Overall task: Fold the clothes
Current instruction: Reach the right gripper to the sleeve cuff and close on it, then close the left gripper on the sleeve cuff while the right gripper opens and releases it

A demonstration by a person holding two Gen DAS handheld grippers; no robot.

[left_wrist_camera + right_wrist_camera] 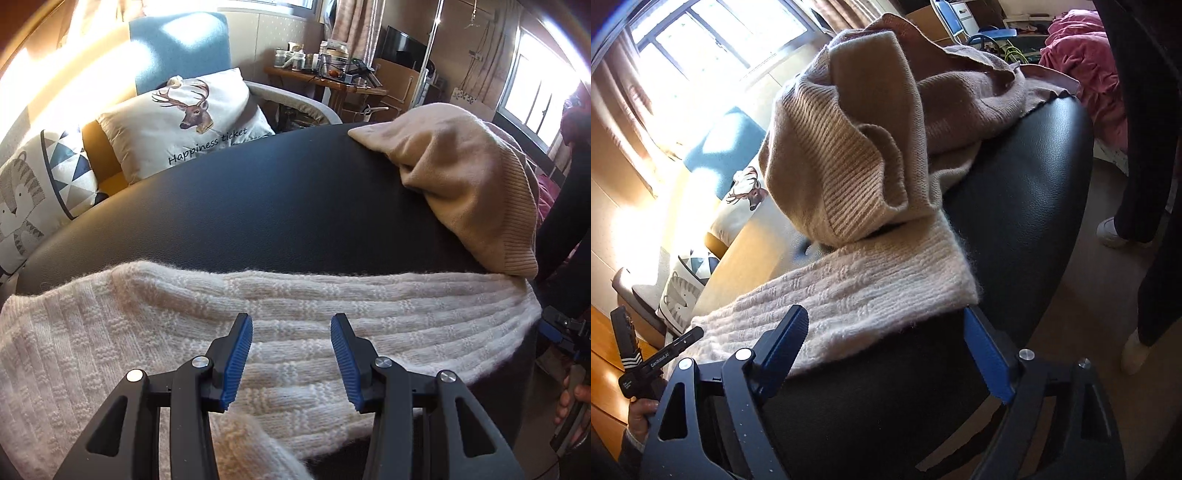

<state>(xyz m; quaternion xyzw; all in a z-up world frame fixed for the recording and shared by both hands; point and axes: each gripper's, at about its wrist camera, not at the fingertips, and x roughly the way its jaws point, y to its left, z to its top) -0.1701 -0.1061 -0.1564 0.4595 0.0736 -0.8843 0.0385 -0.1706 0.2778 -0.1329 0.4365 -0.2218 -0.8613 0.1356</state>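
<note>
A cream cable-knit garment [295, 295] lies stretched along the near edge of a black padded table [258, 206]. My left gripper [291, 325] hangs over its middle, open, its blue pads apart with nothing pressed between them. A tan ribbed sweater [461, 177] is heaped at the table's right end, overlapping the cream knit. In the right wrist view, my right gripper [886, 317] stands wide open at the end of the cream knit [868, 280]. The knit's hem lies between its fingertips and is not gripped. The tan sweater [842, 147] is bunched just beyond.
Behind the table are a deer pillow [184, 118], a tiger pillow [26, 206] and a blue chair [181, 48], with a cluttered desk [325, 70] further back. A person's dark-clad legs [1145, 147] stand at the right by pink bedding [1082, 55].
</note>
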